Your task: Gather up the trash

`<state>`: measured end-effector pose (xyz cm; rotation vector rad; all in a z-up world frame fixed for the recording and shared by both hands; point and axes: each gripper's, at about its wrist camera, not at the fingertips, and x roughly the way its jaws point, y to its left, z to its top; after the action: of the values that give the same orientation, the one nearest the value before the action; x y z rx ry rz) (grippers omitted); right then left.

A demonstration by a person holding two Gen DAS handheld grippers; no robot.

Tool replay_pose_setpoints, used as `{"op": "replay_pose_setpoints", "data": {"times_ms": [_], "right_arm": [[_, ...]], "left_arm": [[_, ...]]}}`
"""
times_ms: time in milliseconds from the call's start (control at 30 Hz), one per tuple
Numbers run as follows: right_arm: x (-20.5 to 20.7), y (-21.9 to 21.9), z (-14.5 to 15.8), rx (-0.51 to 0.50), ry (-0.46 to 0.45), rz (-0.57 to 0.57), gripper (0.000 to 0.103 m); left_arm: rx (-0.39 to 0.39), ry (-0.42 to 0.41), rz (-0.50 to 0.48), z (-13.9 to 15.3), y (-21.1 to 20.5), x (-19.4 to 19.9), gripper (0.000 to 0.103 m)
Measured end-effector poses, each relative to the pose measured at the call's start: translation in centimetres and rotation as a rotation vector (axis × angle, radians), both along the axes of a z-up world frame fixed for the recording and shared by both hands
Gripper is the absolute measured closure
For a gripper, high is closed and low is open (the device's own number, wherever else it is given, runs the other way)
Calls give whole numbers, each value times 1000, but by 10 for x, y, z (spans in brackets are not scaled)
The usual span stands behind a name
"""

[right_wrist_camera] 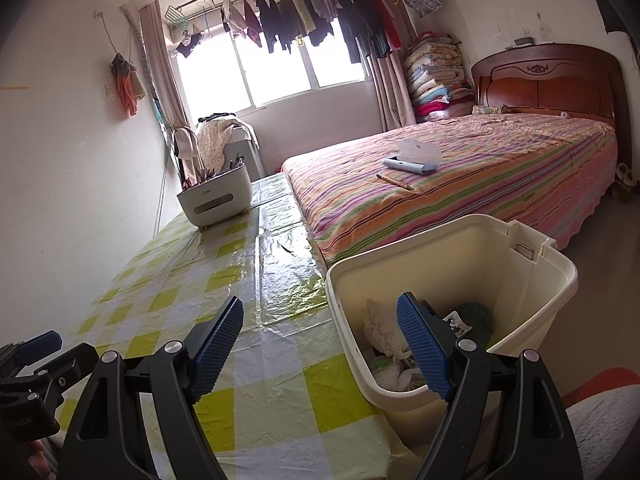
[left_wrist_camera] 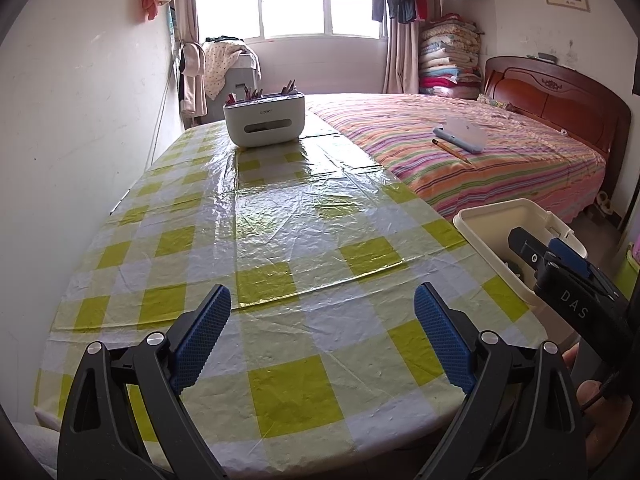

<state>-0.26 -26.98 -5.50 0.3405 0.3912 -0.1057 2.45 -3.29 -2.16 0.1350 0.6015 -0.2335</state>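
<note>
Gaping wide, both jaws empty; right gripper (left_wrist_camera: 556, 256) marked "DAS" over bin (left_wrist_camera: 492, 216)

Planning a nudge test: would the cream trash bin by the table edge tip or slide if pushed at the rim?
The bin looks taller than its base, thin-walled plastic, so probably light and tip-prone. Its contents seem to be crumpled paper and soft scraps low inside, adding little ballast. What it stands on is hidden, so sliding is hard to judge.
</note>
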Motion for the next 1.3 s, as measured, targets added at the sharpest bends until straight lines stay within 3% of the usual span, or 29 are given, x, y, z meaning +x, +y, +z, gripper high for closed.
{"op": "replay_pose_setpoints", "data": {"times_ms": [733, 1300], "right_arm": [[-1, -5, -1, 28, -2, -4, 26], [0, -4, -2, 34, 7, 0, 26]], "left_arm": [[44, -28, 28, -3, -2, 1, 8], [45, 5, 16, -4, -2, 3, 7]]}}
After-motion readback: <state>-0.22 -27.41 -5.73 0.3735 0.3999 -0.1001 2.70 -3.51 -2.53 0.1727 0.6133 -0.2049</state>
